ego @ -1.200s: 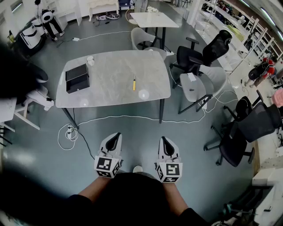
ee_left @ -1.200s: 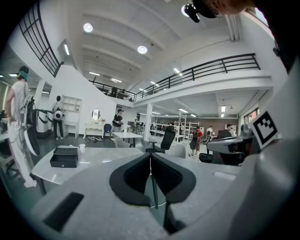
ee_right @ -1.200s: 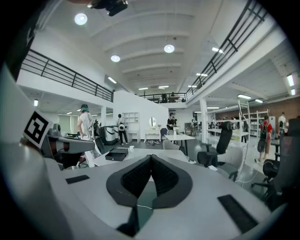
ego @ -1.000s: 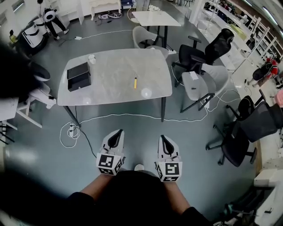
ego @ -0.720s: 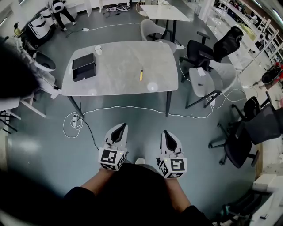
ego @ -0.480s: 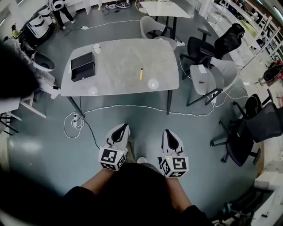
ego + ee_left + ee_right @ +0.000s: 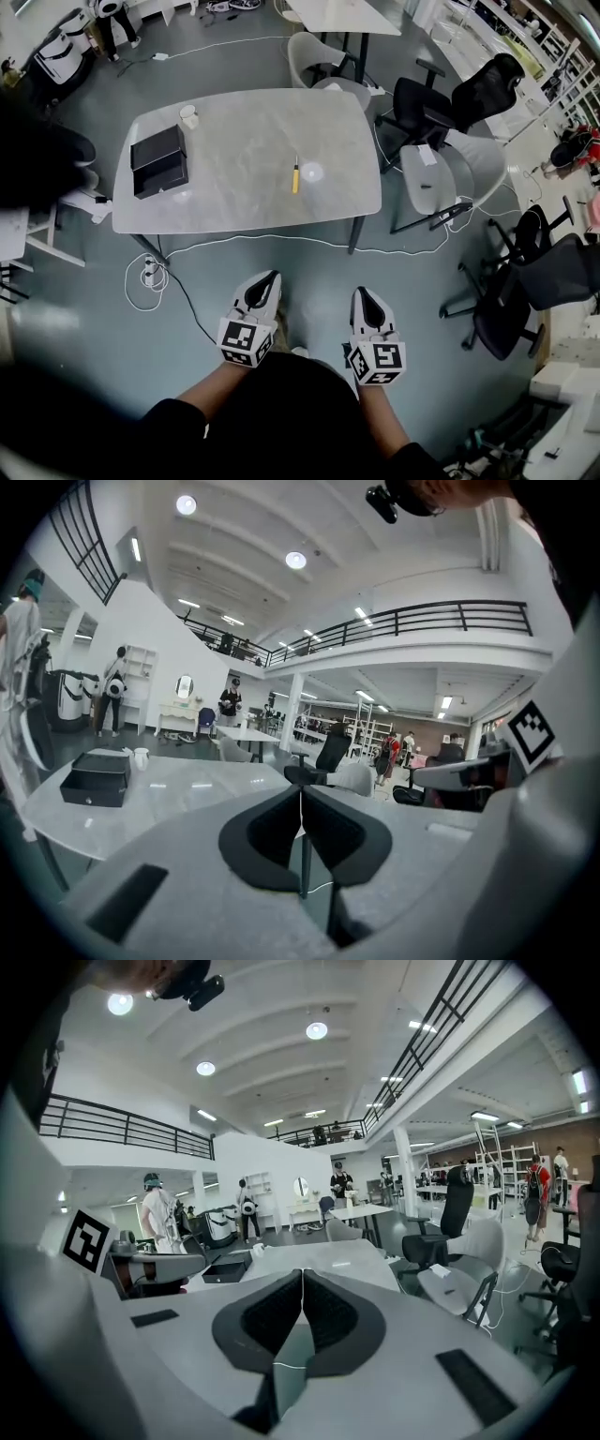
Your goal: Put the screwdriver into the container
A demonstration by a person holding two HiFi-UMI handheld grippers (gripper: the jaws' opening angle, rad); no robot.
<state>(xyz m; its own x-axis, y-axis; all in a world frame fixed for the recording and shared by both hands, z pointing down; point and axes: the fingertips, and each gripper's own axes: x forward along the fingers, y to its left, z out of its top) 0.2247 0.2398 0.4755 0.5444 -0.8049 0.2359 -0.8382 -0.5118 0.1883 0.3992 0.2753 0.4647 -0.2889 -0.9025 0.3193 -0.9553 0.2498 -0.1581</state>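
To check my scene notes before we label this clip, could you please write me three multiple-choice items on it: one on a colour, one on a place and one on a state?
1. What colour is the container on the table?
A. White
B. Black
C. Red

2. Where does the screwdriver lie?
A. Inside the container
B. On the table, apart from the container
C. On the floor

3. How do the left tongs and the right tongs stand?
A. Both wide open
B. The left shut on the screwdriver
C. Both shut, with nothing between them

Answers:
1 B: the head view shows a black box near the table's left end.
2 B: it lies near the table's middle, with bare tabletop between it and the container.
3 C: each gripper view shows its jaws pressed together and empty.
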